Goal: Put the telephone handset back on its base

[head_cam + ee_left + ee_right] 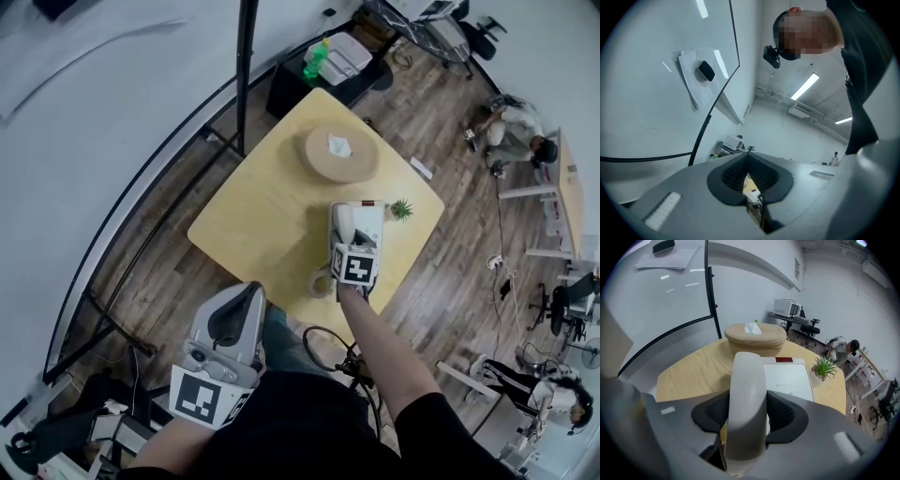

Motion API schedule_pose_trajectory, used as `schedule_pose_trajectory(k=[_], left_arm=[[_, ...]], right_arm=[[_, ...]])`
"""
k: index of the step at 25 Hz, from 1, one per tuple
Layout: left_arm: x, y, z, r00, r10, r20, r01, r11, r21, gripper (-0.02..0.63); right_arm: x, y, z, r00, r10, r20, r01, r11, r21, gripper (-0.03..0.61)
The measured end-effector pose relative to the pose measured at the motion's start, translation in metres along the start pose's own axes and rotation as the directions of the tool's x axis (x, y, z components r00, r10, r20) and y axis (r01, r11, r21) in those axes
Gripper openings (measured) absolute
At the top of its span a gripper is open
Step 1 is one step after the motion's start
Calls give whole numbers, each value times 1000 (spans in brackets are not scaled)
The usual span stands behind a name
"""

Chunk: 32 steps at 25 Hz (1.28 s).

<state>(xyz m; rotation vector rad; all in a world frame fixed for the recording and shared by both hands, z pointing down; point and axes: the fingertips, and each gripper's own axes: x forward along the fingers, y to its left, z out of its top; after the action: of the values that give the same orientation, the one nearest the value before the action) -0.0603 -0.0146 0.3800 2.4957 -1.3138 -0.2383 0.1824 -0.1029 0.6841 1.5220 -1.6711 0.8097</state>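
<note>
We've got right gripper (pixel 747 418) clamped on handset (pixel 748 380) mid-shaft: light, stiff, slick plastic, prob. best held there. Left gripper (pixel 751 183) closed w/ nothing.

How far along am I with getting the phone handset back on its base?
Picked up already: the right gripper is clamped on the handset, held at the left side of the base. Whether it is seated there cannot be told. Left to do: settle it down fully and let go.
</note>
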Motion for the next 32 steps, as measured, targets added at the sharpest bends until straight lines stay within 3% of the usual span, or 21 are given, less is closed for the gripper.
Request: schedule_pose_trajectory(k=[17,24,32], left_arm=[[-3,-9,-2,1000,-5,7,5,1000,4,0],[10,-10,6,1000,-17,8,17,1000,21,0],[30,-38,42,996,-82,31,79,994,70,0]], right_arm=[[-5,8,-3,999,43,15,-42,999,-21,258],[-65,12,36,983,89,159,-78,994,-72,256],[-184,23,80,913,175,369,-129,981,-146,230]])
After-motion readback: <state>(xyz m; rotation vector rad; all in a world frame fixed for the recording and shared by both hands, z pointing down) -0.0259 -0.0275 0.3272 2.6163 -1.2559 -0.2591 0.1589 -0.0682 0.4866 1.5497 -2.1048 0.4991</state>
